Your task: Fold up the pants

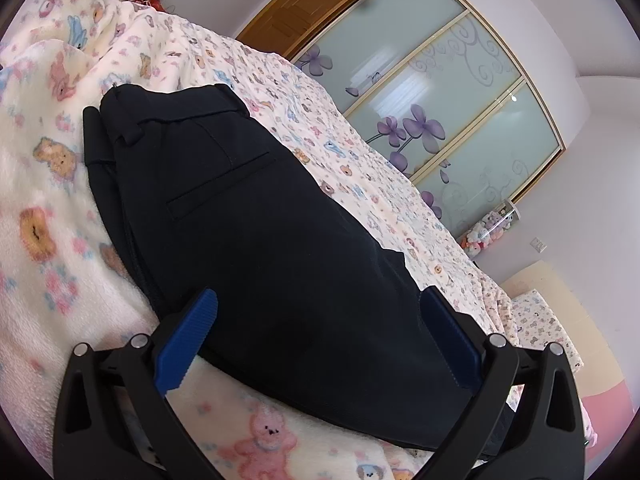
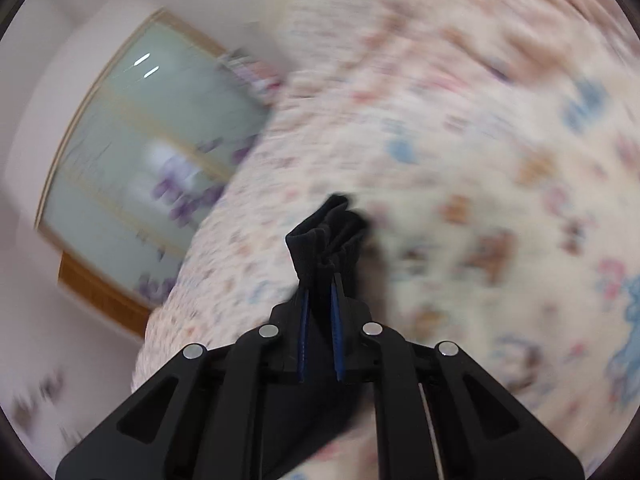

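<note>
Black pants [image 1: 256,216] lie on the bed, waistband at the far end with a belt loop and a welt back pocket facing up. My left gripper [image 1: 316,312] is open, its blue pads [image 1: 188,340] spread on both sides of the near part of the pants, just above the fabric. My right gripper [image 2: 320,288] is shut on a bunched end of the black pants [image 2: 328,232], held above the bed. The right wrist view is motion-blurred.
The bed is covered by a cream fleece blanket with teddy bears [image 1: 48,208] and a matching printed sheet [image 1: 360,168]. A wardrobe with frosted sliding doors and purple flowers [image 1: 440,100] stands behind. Plush toys [image 1: 488,232] sit by the wall.
</note>
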The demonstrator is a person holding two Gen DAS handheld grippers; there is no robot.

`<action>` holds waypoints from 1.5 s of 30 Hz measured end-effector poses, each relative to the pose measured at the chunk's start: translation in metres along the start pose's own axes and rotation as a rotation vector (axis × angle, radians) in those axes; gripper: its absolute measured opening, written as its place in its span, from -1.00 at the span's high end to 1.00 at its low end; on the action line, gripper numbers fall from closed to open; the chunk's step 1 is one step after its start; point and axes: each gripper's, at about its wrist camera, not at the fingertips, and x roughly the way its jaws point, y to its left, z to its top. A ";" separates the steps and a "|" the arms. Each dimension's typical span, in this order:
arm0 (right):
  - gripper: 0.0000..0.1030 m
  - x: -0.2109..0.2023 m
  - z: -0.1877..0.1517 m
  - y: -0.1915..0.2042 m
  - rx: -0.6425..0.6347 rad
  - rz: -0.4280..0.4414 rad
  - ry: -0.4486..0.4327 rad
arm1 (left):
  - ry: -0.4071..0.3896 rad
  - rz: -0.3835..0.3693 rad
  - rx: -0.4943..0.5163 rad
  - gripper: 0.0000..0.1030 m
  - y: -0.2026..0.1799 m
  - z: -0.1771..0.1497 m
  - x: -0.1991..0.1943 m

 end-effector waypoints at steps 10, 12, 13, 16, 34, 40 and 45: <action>0.80 0.024 -0.110 0.203 -0.421 0.320 0.177 | -0.001 -0.007 -0.007 -0.97 0.002 0.000 0.000; 0.80 0.039 -0.150 0.230 -0.481 0.362 0.245 | -0.001 -0.006 -0.006 -0.97 0.002 0.000 0.000; 0.80 0.045 -0.169 0.239 -0.517 0.372 0.276 | -0.001 -0.007 -0.006 -0.97 0.002 0.000 -0.001; 0.80 0.069 -0.241 0.259 -0.642 0.371 0.413 | 0.000 -0.013 -0.009 -0.97 0.003 -0.001 -0.002; 0.11 0.051 -0.326 0.272 -1.152 0.272 0.468 | 0.006 -0.039 -0.039 -0.97 0.007 -0.001 -0.006; 0.48 0.084 -0.339 0.266 -1.117 0.191 0.526 | 0.007 -0.043 -0.042 -0.97 0.008 -0.001 -0.008; 0.66 0.089 -0.303 0.251 -0.826 0.296 0.580 | 0.007 -0.049 -0.053 -0.97 0.008 -0.001 -0.008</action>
